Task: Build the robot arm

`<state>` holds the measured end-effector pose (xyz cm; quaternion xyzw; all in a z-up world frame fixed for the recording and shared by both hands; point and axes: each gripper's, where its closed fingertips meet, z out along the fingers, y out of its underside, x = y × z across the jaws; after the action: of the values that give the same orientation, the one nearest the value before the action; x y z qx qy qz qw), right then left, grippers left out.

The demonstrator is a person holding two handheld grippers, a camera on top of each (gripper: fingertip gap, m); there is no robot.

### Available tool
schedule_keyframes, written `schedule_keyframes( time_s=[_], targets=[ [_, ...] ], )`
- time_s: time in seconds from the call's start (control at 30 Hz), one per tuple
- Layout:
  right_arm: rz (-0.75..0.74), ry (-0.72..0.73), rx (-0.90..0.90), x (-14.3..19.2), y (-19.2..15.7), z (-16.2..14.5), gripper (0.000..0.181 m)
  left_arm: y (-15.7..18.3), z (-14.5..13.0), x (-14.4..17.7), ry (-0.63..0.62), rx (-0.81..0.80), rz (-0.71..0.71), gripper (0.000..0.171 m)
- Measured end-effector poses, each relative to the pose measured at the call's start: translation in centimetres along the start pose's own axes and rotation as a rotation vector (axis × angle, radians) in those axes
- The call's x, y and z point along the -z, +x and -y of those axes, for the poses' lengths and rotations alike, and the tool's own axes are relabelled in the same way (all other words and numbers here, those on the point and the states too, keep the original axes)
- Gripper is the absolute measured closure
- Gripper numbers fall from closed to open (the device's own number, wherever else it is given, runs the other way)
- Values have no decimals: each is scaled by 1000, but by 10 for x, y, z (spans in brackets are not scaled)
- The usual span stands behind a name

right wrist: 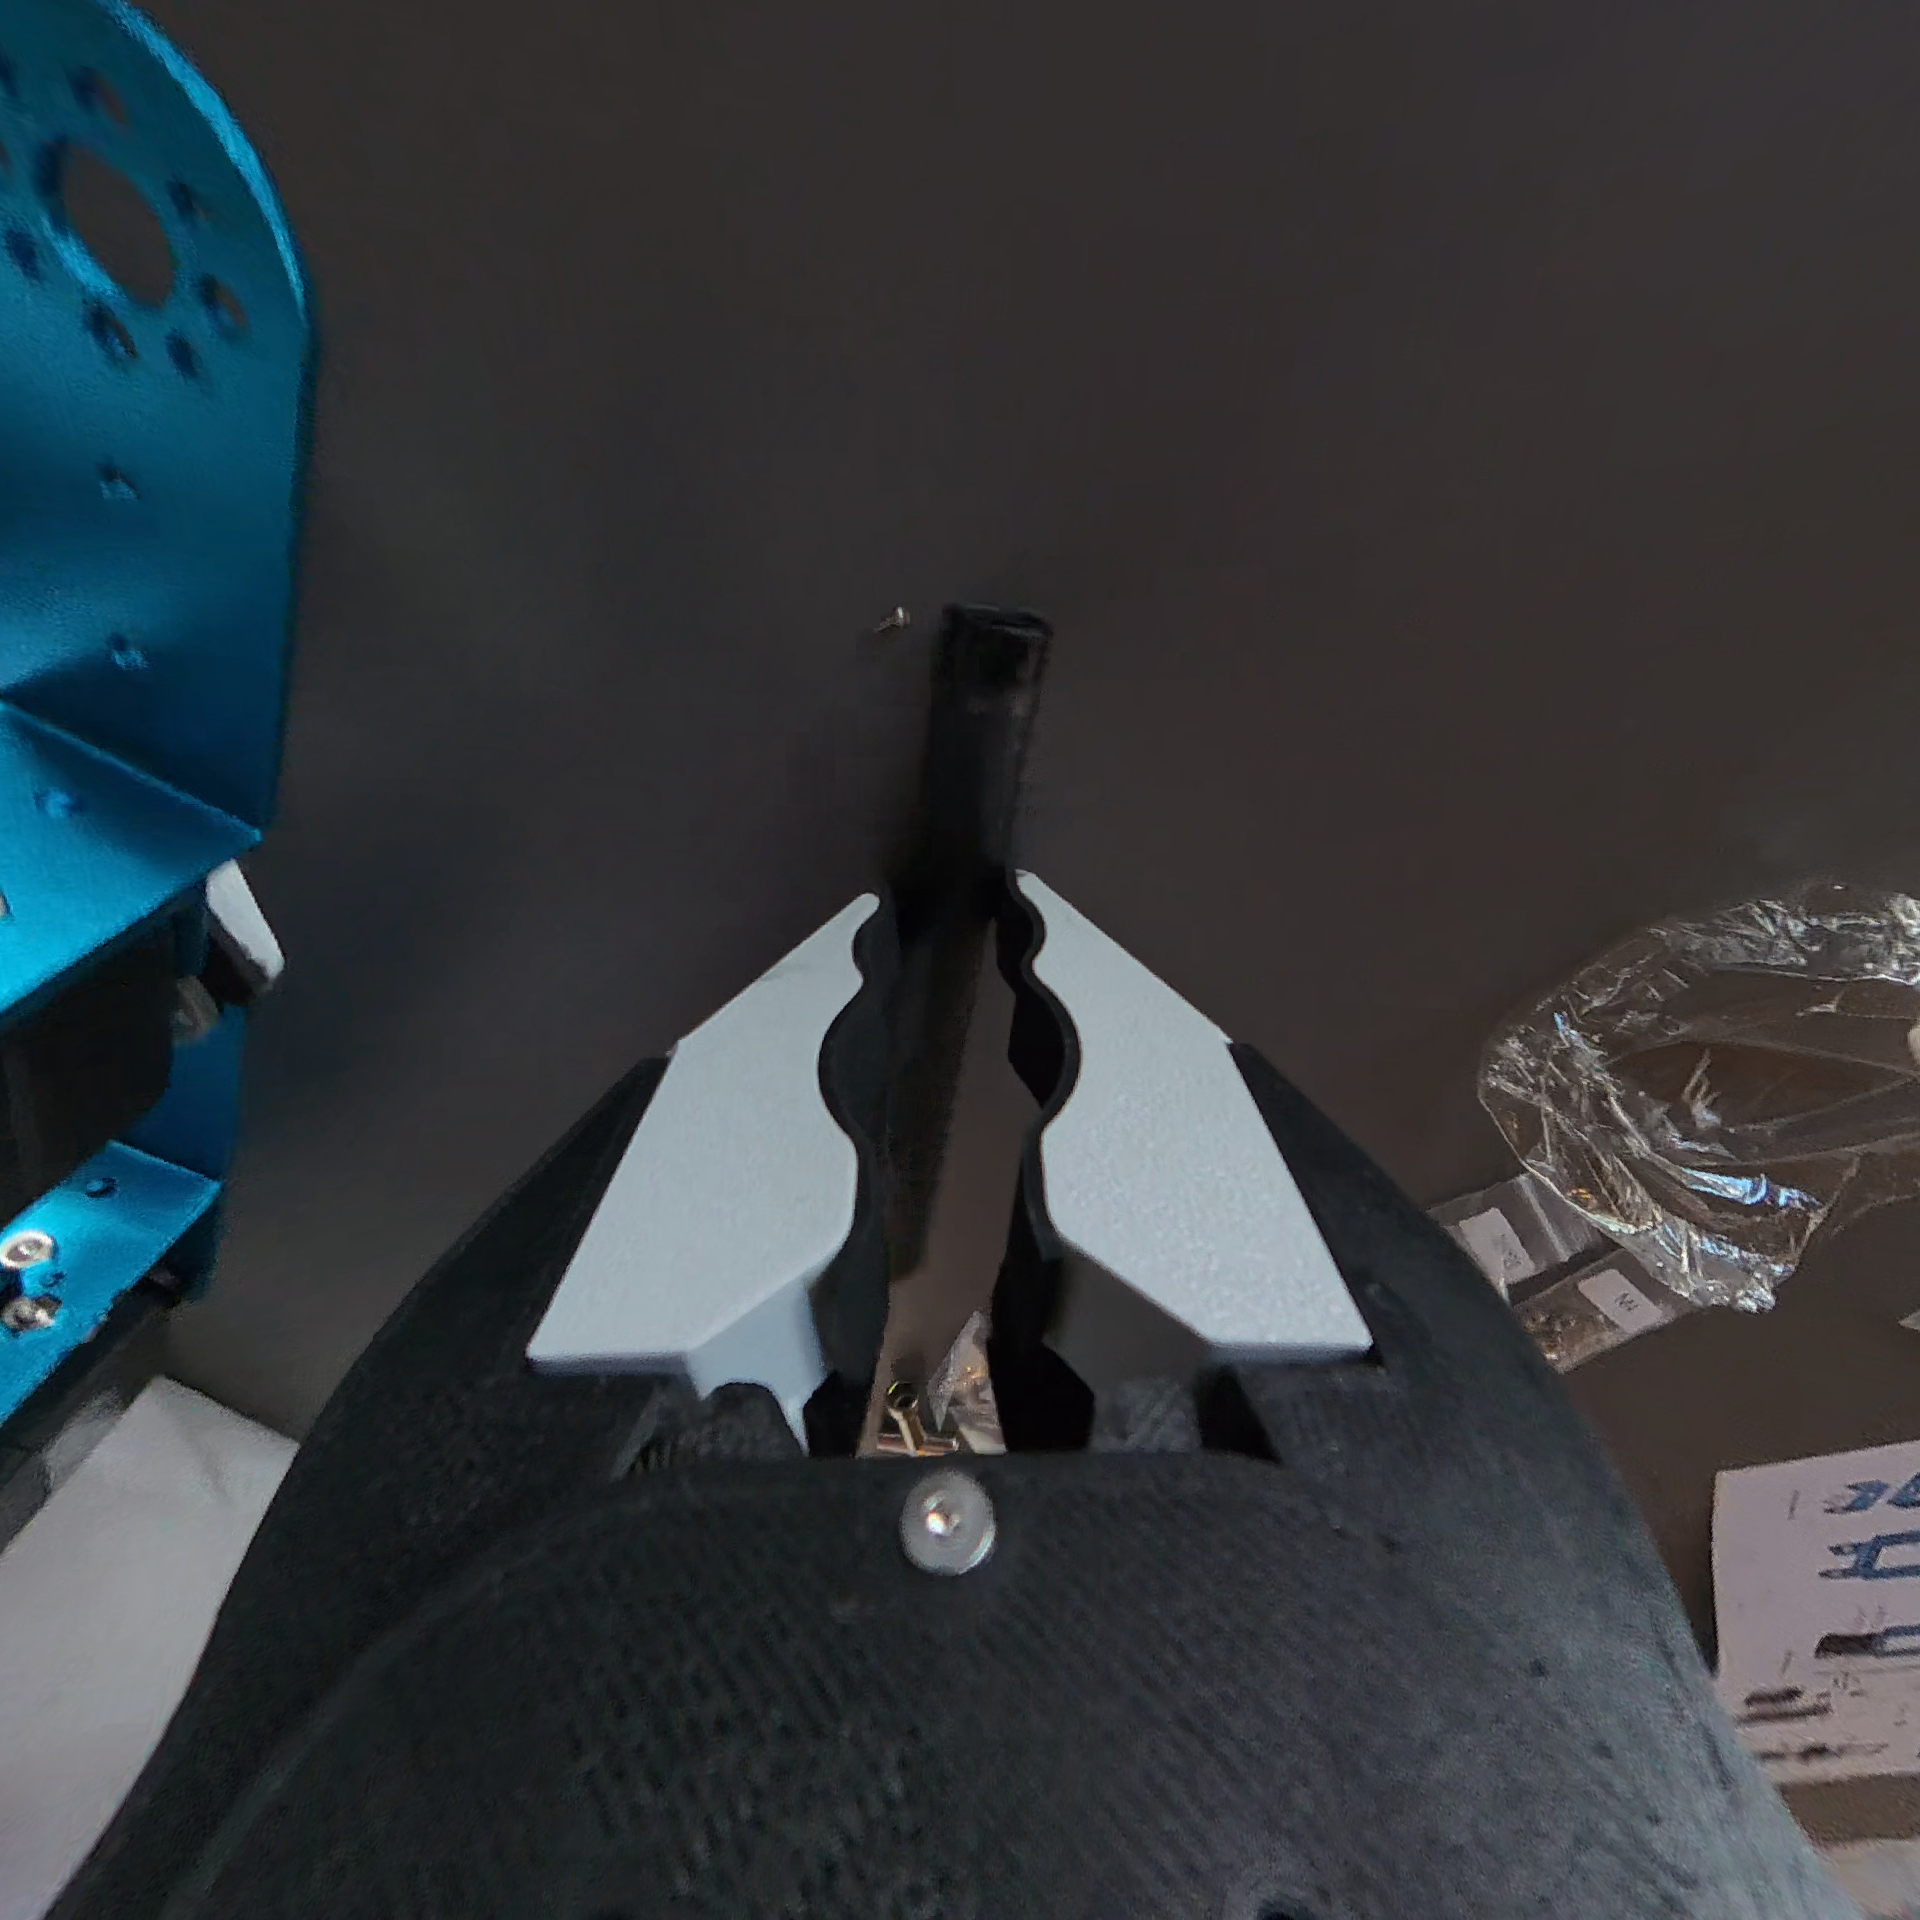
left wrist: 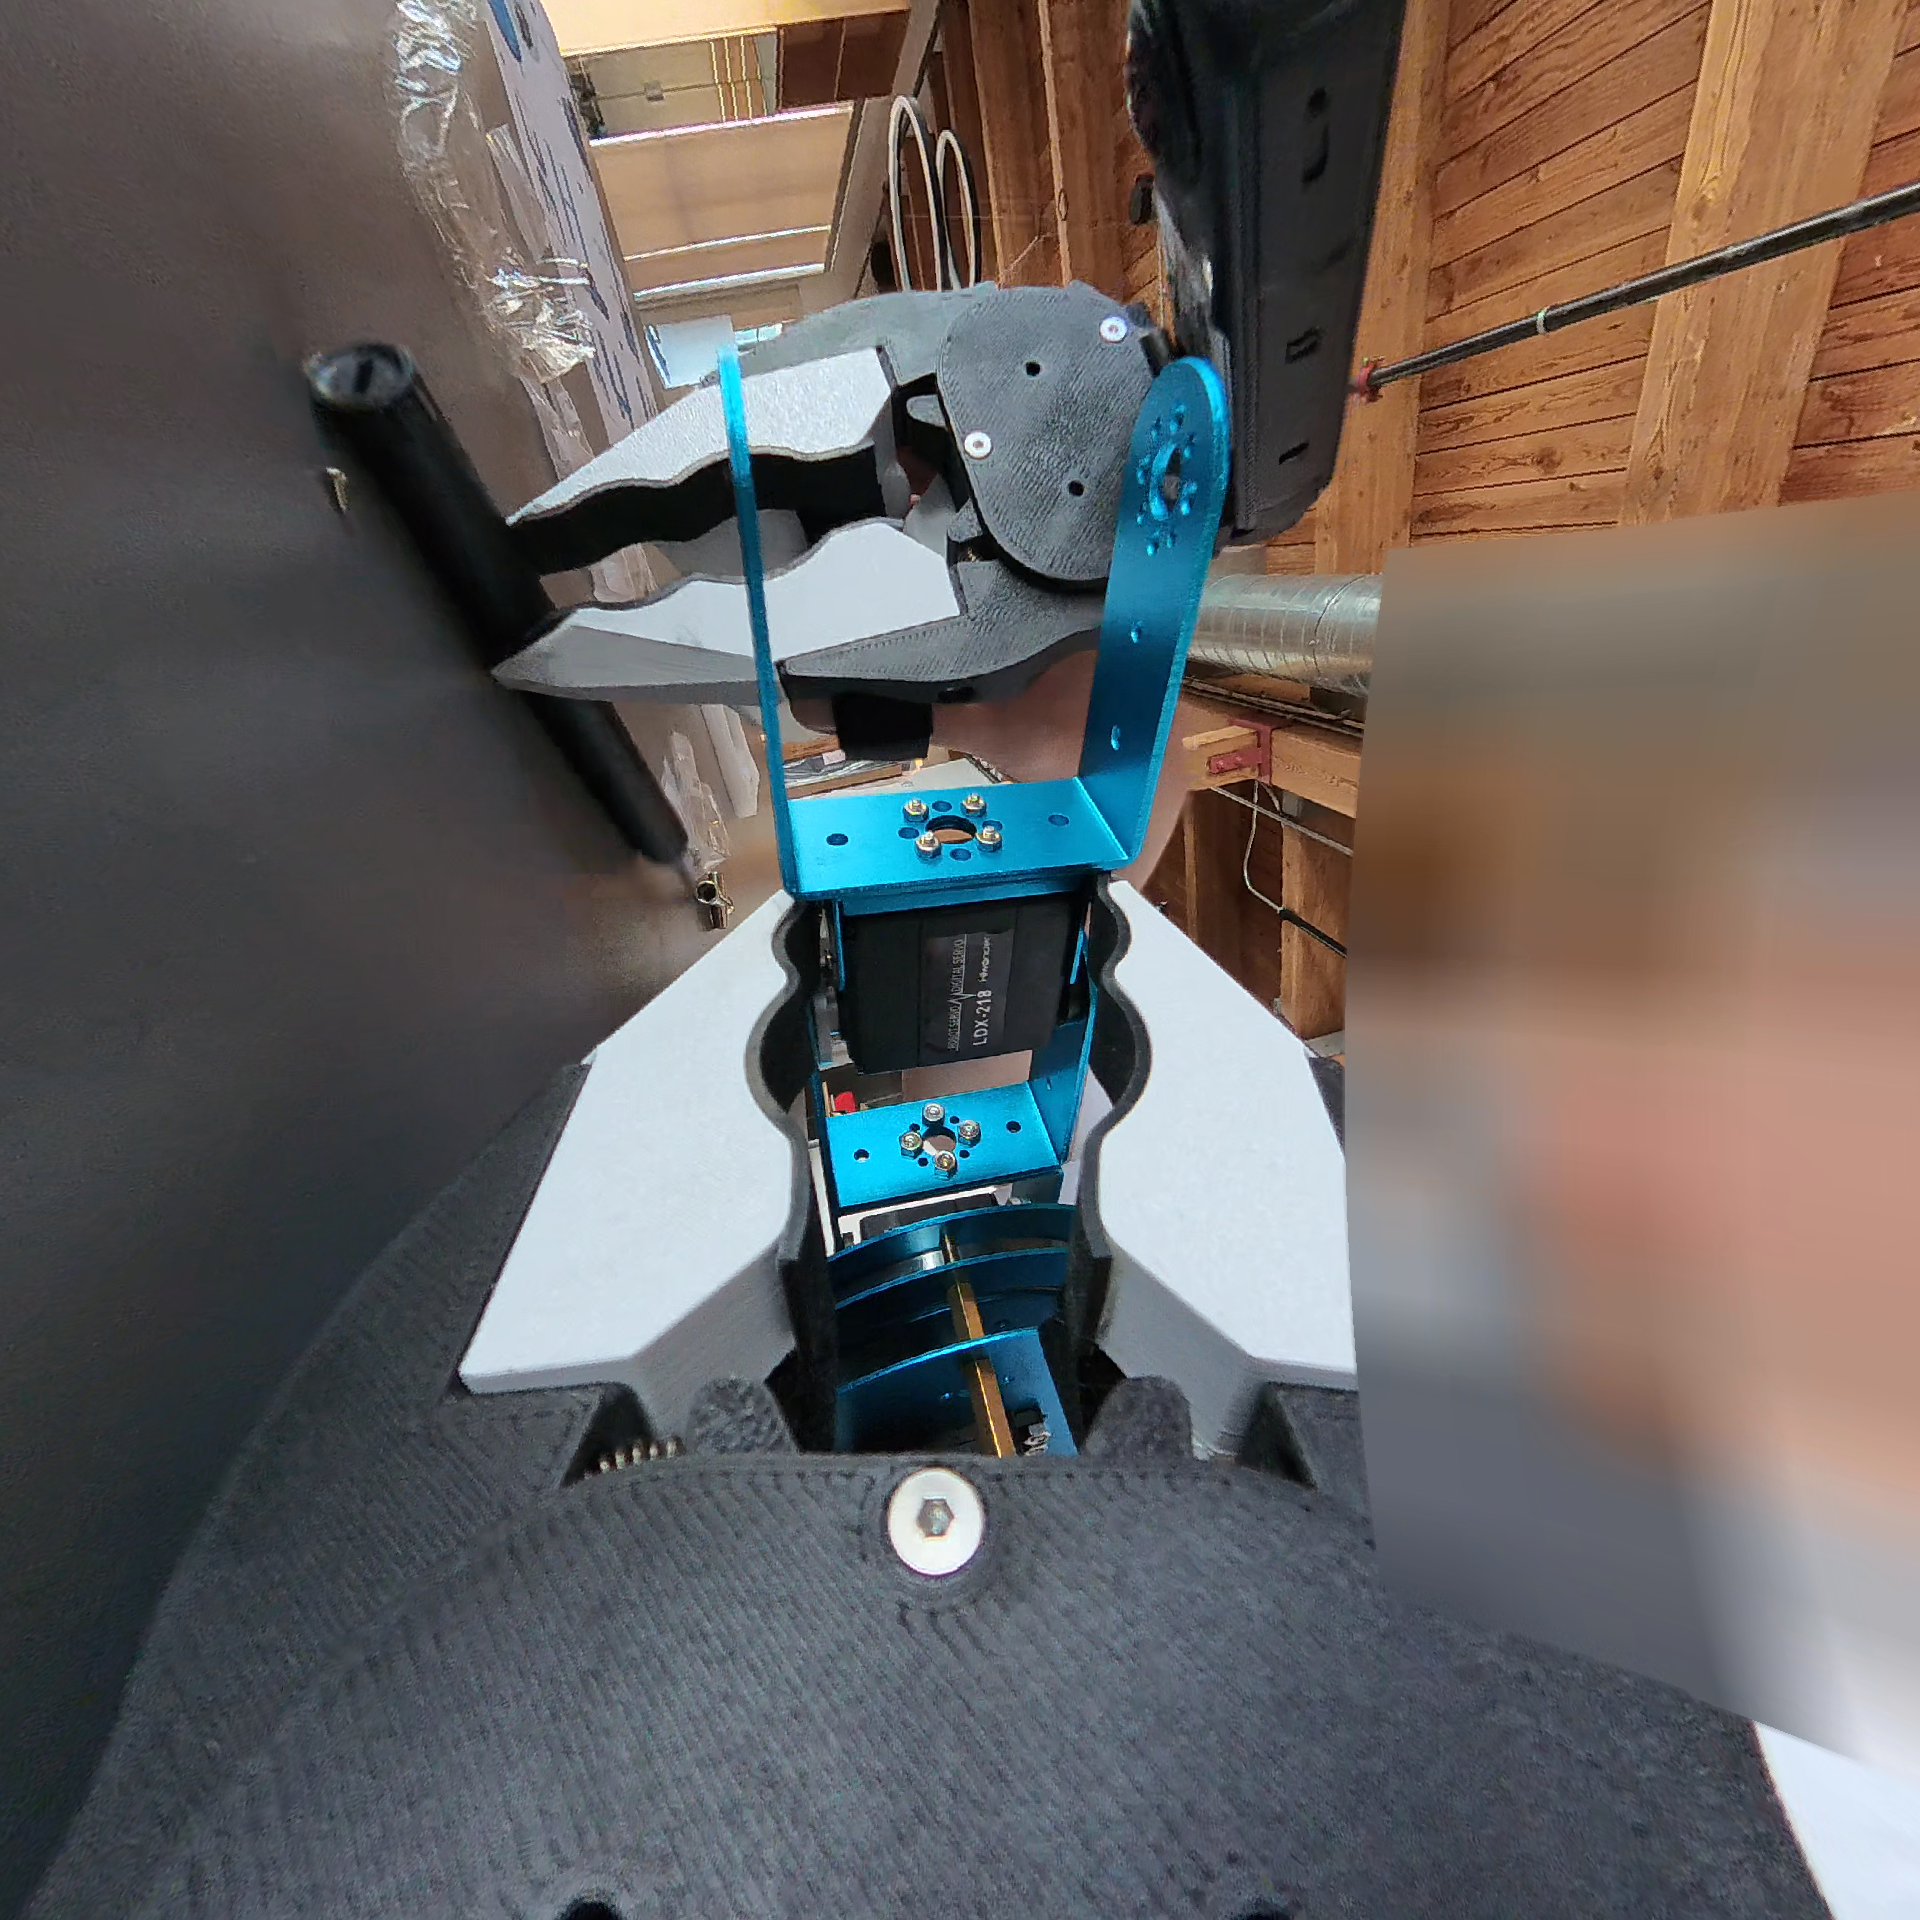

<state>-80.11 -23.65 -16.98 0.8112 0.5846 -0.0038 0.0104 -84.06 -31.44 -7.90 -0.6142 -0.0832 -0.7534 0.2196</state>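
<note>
My left gripper (left wrist: 956,930) is shut on a blue metal bracket assembly (left wrist: 940,836) that carries a black servo (left wrist: 956,997); its grey fingers (left wrist: 686,1174) clamp the servo section from both sides. A tall blue U-bracket (left wrist: 1153,582) stands up from it. My right gripper (right wrist: 951,888) is shut on a black rod-like tool (right wrist: 987,727) that lies on the dark mat (right wrist: 1299,416). In the left wrist view this gripper (left wrist: 506,597) shows behind the bracket, its jaws around the tool (left wrist: 416,447). The blue bracket (right wrist: 145,499) fills the left of the right wrist view.
A tiny screw (right wrist: 891,620) lies on the mat beside the tool's far end. A crumpled clear plastic bag (right wrist: 1704,1091) and a white printed box (right wrist: 1829,1600) lie on the right. A wooden wall (left wrist: 1558,312) and a metal duct (left wrist: 1288,623) are behind.
</note>
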Motion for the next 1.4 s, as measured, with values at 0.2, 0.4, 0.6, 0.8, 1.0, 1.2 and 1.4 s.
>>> schedule_keyframes(
  time_s=[0.2, 0.4, 0.6, 0.8, 1.0, 1.2, 1.4],
  targets=[
    [160, 194, -67, 7, -1, -7, 164, 1, 0, 4, -2, -14, 12, 121],
    [324, 455, -165, 45, 15, -9, 164, 0, 0, 4, -3, -16, 6, 121],
    [500, 780, -247, 91, 44, 3, 164, 0, 0, 4, -4, -29, 12, 121],
    [623, 1016, -289, 106, 70, 22, 164, -3, 1, 6, 7, -20, 11, 121],
    [714, 1090, -362, 105, 95, 57, 165, -6, 2, 7, 12, -11, 17, 121],
    [791, 1049, -402, 92, 105, 89, 164, -7, 2, 7, 13, -11, 20, 120],
    [842, 1022, -417, 86, 106, 98, 164, -8, 2, 7, 9, -13, 22, 120]
  ],
)
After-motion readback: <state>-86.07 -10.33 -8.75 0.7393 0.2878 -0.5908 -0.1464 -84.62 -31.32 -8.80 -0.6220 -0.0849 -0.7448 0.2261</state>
